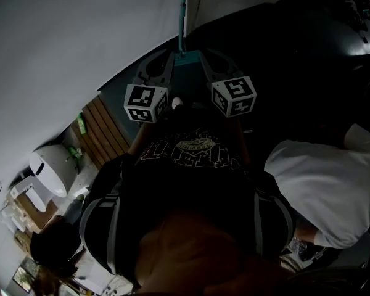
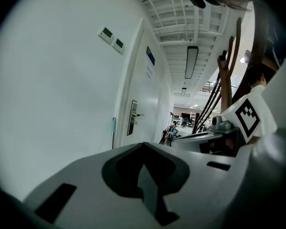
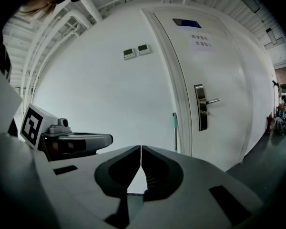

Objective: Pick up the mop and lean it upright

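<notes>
The mop stands upright against the white wall beside the door frame. Its teal handle (image 1: 184,17) rises straight ahead of me, and a teal base (image 1: 185,58) shows on the dark floor between my two grippers. The same handle (image 2: 113,132) appears left of the door in the left gripper view, and the handle (image 3: 175,130) in the right gripper view too. My left gripper (image 1: 167,59) (image 2: 144,144) is shut with nothing in it. My right gripper (image 1: 205,57) (image 3: 141,148) is shut too, empty, jaws meeting in a thin seam. Neither touches the mop.
A white door (image 3: 214,80) with a metal lever handle (image 3: 200,108) stands right of the mop. Two small wall panels (image 3: 137,51) hang above. A person in a white shirt (image 1: 320,190) is close on my right. A corridor (image 2: 183,120) runs on past the door.
</notes>
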Motion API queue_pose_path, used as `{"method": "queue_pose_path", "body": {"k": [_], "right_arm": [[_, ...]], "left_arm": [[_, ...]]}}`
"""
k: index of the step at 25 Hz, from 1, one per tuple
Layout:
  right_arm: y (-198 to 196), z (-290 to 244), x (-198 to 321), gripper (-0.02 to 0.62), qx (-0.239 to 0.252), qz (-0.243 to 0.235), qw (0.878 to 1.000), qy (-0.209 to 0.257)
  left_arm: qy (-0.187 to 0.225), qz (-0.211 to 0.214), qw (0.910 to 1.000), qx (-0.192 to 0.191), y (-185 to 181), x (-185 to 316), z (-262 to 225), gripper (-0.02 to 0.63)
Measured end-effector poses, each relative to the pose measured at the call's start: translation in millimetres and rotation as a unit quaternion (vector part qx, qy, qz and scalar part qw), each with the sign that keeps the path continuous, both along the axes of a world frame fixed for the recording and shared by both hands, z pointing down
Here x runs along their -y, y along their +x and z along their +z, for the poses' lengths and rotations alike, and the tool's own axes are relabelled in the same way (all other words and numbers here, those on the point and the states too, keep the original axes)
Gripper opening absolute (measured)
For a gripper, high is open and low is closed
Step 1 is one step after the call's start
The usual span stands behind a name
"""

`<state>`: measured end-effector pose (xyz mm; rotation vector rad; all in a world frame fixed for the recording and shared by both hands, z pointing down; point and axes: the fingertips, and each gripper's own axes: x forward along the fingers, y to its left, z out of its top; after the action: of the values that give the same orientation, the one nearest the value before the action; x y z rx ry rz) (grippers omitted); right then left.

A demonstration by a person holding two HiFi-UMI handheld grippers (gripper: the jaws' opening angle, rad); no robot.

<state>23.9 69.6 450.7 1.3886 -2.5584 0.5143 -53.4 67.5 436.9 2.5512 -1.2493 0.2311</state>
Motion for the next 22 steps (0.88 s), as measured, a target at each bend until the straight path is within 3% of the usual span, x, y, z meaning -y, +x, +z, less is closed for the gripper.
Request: {"method": "queue_pose_path", "body": {"k": [12,22], "right_arm": [[-9.0,3.3,32.2,0.02,-0.006,-0.005,1.0,-0.005],[-6.7,-4.4,103.3,0.02,-0.007,-0.038,0.999,0.0]], "left_arm": [[-0.003,-0.017,0.9998,-0.008,-15.4,30.8,4.5,0.048],[-0.006,-0.045,0.9989,-0.007,-10.2,96.4,0.8,0.048]]}}
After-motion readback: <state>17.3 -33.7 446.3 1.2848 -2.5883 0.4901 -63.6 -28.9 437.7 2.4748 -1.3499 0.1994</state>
